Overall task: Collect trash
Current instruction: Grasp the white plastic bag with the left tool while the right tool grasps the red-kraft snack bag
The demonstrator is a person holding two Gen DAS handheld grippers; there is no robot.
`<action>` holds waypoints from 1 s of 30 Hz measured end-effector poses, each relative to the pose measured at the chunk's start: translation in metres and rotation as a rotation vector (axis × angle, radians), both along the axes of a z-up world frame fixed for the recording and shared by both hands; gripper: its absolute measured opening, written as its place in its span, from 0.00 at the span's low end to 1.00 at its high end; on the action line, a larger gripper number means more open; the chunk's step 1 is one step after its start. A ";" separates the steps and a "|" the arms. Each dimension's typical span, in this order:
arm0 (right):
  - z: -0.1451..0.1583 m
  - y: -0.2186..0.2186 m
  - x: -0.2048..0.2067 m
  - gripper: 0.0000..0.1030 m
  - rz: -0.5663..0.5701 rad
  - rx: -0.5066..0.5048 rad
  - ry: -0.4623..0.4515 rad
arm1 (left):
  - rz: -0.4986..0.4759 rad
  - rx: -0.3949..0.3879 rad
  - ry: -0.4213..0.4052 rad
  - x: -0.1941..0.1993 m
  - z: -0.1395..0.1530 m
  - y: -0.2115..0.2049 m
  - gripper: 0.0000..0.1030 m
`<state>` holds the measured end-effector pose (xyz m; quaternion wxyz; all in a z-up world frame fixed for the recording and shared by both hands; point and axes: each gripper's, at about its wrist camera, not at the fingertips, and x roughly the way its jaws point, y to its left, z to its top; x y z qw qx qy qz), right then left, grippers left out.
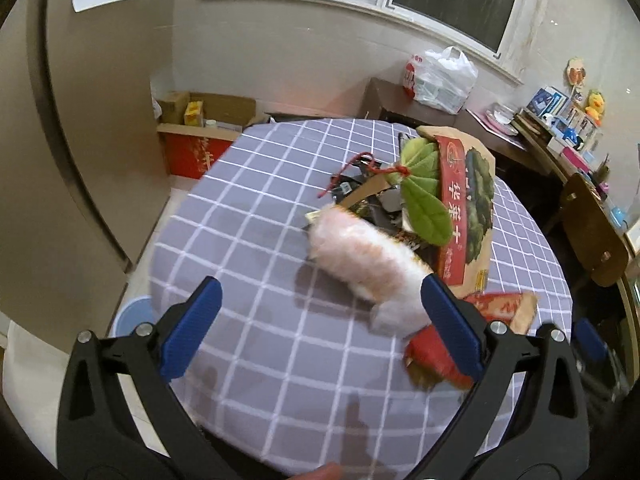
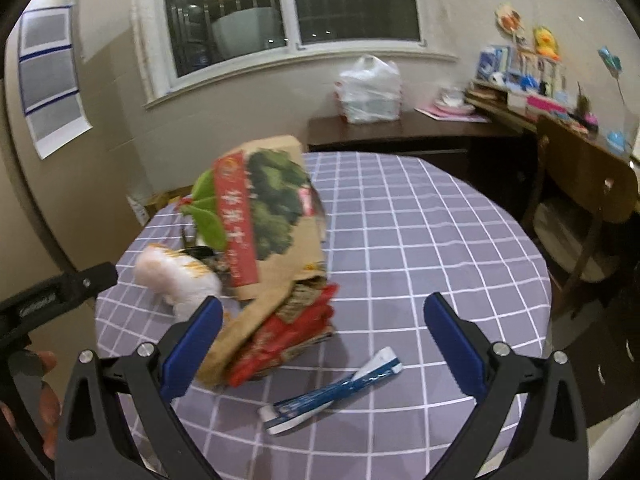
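Note:
A brown paper bag with a red band, a tree picture and green paper leaves lies on its side on the round checked table. A pale pink crumpled plastic bag rests against it, with dark wrappers and a red cord behind. Red packaging pokes out from under the bag. A blue and white wrapper lies flat near the front. My left gripper is open above the cloth, its right finger beside the pink bag. My right gripper is open above the wrapper.
A cardboard box with a red front stands on the floor beyond the table. A dark sideboard under the window carries a white plastic bag. A wooden chair and a cluttered shelf stand at the right.

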<state>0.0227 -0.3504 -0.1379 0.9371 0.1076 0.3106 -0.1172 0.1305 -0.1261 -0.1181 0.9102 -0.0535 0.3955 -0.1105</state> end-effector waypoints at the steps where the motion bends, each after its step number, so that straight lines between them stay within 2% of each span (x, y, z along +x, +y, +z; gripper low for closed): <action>1: -0.004 -0.004 0.003 0.96 -0.005 0.013 0.007 | 0.005 0.007 -0.004 0.005 -0.002 -0.005 0.95; 5: -0.013 -0.011 0.016 0.96 -0.002 0.060 0.031 | 0.011 0.051 0.028 0.027 -0.017 -0.024 0.94; 7: -0.018 -0.011 0.025 0.96 0.013 0.094 0.047 | 0.016 0.038 0.038 0.034 -0.021 -0.028 0.94; 9: -0.023 -0.012 0.035 0.95 0.028 0.133 0.060 | 0.023 0.045 0.033 0.038 -0.023 -0.029 0.89; 10: -0.024 -0.010 0.037 0.93 0.032 0.146 0.068 | 0.018 0.054 0.046 0.042 -0.027 -0.030 0.85; 11: -0.026 -0.010 0.041 0.84 0.041 0.165 0.074 | 0.005 0.044 0.059 0.044 -0.030 -0.028 0.74; 12: -0.028 -0.009 0.044 0.78 0.052 0.186 0.080 | -0.027 -0.001 0.075 0.046 -0.033 -0.027 0.61; 13: -0.030 -0.007 0.049 0.69 0.062 0.206 0.088 | -0.050 -0.035 0.087 0.046 -0.036 -0.025 0.57; 15: -0.034 -0.005 0.054 0.62 0.082 0.251 0.108 | -0.063 -0.051 0.084 0.045 -0.035 -0.024 0.50; 17: -0.033 -0.001 0.055 0.53 0.085 0.241 0.103 | -0.081 -0.051 0.069 0.043 -0.033 -0.023 0.47; 19: -0.029 0.001 0.054 0.39 0.094 0.248 0.089 | -0.094 -0.072 0.063 0.042 -0.032 -0.018 0.43; 24: -0.016 0.010 0.048 0.30 0.112 0.256 0.045 | -0.107 -0.157 0.035 0.033 -0.025 0.004 0.38; 27: -0.001 0.021 0.040 0.30 0.124 0.224 0.011 | -0.117 -0.193 0.013 0.020 -0.016 0.022 0.37; 30: 0.017 0.037 0.034 0.29 0.136 0.180 -0.035 | -0.126 -0.198 -0.022 0.010 -0.004 0.040 0.37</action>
